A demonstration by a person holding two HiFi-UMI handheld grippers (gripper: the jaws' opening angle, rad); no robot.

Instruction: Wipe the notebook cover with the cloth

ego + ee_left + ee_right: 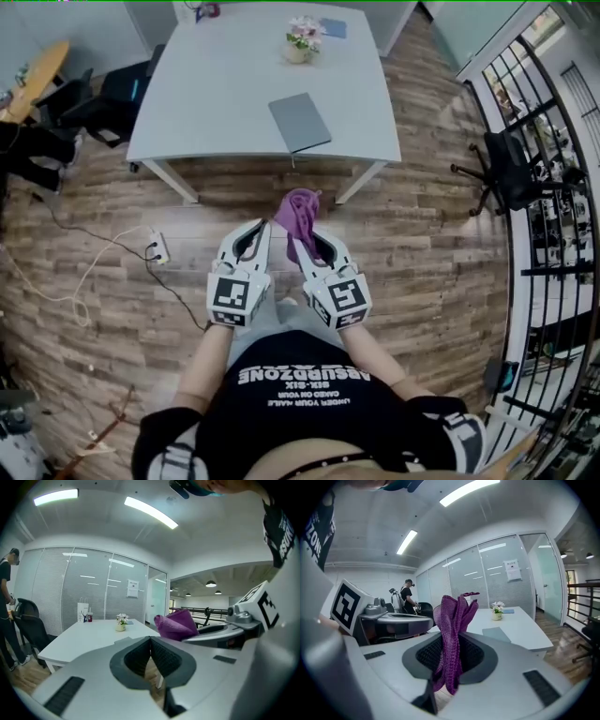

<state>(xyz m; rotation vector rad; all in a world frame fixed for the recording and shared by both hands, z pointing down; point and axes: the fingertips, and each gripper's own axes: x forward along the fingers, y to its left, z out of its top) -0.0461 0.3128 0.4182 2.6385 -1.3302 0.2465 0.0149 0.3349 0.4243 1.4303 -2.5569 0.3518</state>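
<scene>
Overhead, head view: notebook (pixel 300 122) lies at the desk's (pixel 216 94) near edge, untouched, well apart from both tools.
Left gripper view: left hand-held gripper (pixel 150 641) closed, empty.
Right gripper view: right hand-held gripper (pixel 452 651) clamps cloth (pixel 451 620).
Step, as judged: approach. Next: move in, lay cloth flat on cover.

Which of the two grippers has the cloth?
The right gripper: its fingers pinch the purple knitted cloth. The left gripper is shut and empty.
</scene>
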